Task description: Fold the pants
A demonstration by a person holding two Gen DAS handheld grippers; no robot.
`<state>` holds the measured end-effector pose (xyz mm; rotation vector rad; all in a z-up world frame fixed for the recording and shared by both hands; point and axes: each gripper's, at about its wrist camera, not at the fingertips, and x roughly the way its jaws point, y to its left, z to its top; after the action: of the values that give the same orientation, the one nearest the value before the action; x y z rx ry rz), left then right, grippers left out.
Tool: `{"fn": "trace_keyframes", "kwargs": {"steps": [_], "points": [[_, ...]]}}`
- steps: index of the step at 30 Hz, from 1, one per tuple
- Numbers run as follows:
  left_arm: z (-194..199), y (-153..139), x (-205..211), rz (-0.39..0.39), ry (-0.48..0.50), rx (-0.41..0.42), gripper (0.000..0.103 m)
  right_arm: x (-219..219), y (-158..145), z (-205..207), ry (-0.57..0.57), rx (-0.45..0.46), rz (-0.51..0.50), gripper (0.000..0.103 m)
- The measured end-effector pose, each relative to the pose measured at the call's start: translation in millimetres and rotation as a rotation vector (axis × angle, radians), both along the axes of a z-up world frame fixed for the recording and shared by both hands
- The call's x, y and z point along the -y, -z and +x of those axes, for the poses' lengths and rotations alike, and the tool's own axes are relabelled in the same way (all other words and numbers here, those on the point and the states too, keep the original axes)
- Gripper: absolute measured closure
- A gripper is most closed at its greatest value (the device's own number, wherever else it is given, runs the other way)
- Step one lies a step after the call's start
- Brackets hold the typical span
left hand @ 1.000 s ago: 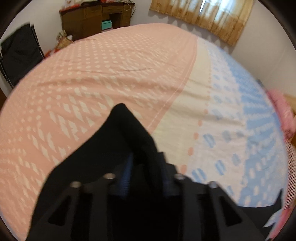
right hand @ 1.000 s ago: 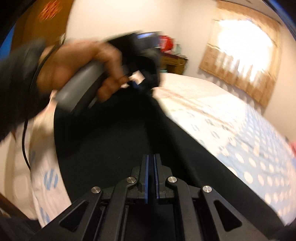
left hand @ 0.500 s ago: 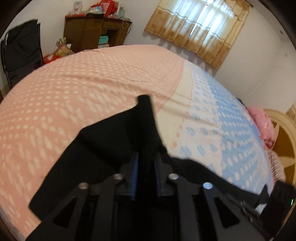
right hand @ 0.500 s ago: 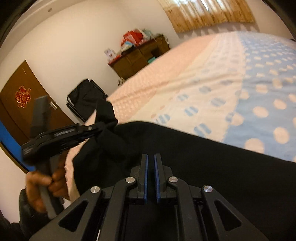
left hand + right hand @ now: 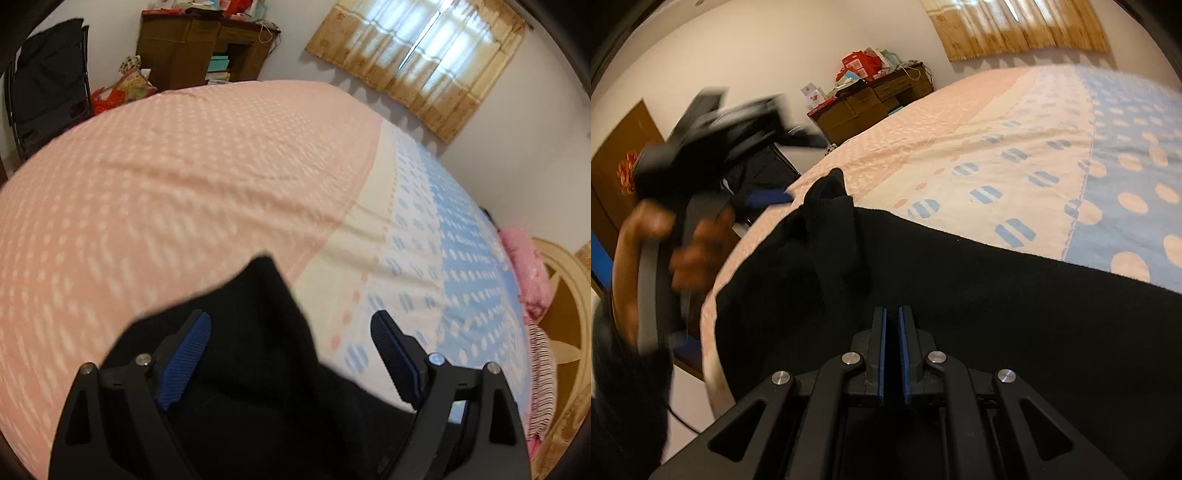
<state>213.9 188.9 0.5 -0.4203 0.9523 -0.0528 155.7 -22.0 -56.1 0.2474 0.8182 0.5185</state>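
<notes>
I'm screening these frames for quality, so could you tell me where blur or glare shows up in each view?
Left wrist view: bedspread dots smear from motion, window blows out, black pants lose detail. Right wrist view: left gripper and the hand holding it blur heavily; right gripper is sharp.

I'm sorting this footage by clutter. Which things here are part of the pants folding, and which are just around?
Part of the job:
black pants
left gripper, open, jaws just opened, pants lying loose between them
right gripper, shut
bed

Just around:
wooden desk
curtains
pink pillow
black chair
</notes>
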Motion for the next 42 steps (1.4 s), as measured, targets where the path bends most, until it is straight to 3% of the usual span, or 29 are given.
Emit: {"fn": "trace_keyframes", "kwargs": {"steps": [3, 5, 6, 8, 10, 14, 17, 22, 24, 26, 27, 29, 31, 33, 42], "points": [[21.1, 12.5, 11.3, 0.032, -0.007, -0.099, 0.015, -4.8, -1.3, -3.9, -0.002, 0.021, -0.035, 0.096], [32.6, 26.8, 24.0, 0.062, 0.018, -0.171, 0.027, -4.9, -1.0, -4.3, -0.002, 0.027, -0.038, 0.096], [35.6, 33.8, 29.7, 0.109, 0.022, -0.205, 0.041, -5.1, -0.6, -4.0, -0.002, 0.029, -0.040, 0.096], [32.4, 34.2, 38.4, 0.190, 0.022, -0.187, 0.055, -5.7, 0.4, -3.2, -0.004, 0.032, -0.044, 0.096], [27.8, 32.5, 42.5, 0.222, 0.059, -0.165, 0.092, -5.4, 0.2, -4.4, -0.003, 0.039, -0.043, 0.096], [10.9, 23.6, 16.7, 0.048, 0.063, -0.078, 0.095, 4.8, -5.9, -10.2, 0.029, 0.041, 0.001, 0.096], [-22.8, -0.3, -4.5, -0.065, 0.028, 0.080, 0.095, 31.6, -19.0, -24.9, 0.142, 0.083, 0.111, 0.096], [-86.0, -21.5, -34.3, -0.205, -0.049, 0.254, 0.095, 63.2, -35.2, -51.5, 0.196, 0.100, 0.169, 0.095], [-104.4, -18.6, -36.5, -0.196, -0.080, 0.272, 0.095, 78.2, -35.6, -63.5, 0.213, 0.067, 0.231, 0.078], [-123.9, -9.8, -39.6, -0.196, -0.106, 0.273, 0.095, 94.9, -32.1, -76.7, 0.235, 0.039, 0.330, 0.026], [-130.9, -3.5, -41.3, -0.205, -0.121, 0.269, 0.095, 102.6, -31.2, -84.2, 0.247, 0.037, 0.376, 0.021], [-135.4, 6.7, -44.6, -0.226, -0.150, 0.258, 0.095, 119.0, -28.6, -95.2, 0.276, 0.032, 0.459, 0.020], [-132.0, 13.7, -48.0, -0.254, -0.166, 0.236, 0.095, 130.4, -26.2, -102.3, 0.286, 0.005, 0.469, 0.020], [-128.6, 11.7, -49.4, -0.300, -0.164, 0.245, 0.095, 141.8, -24.2, -111.1, 0.335, -0.003, 0.409, 0.021], [-122.4, 11.4, -39.8, -0.251, -0.153, 0.236, 0.095, 216.6, -23.7, -142.0, 0.712, 0.006, 0.242, 0.021]]}}
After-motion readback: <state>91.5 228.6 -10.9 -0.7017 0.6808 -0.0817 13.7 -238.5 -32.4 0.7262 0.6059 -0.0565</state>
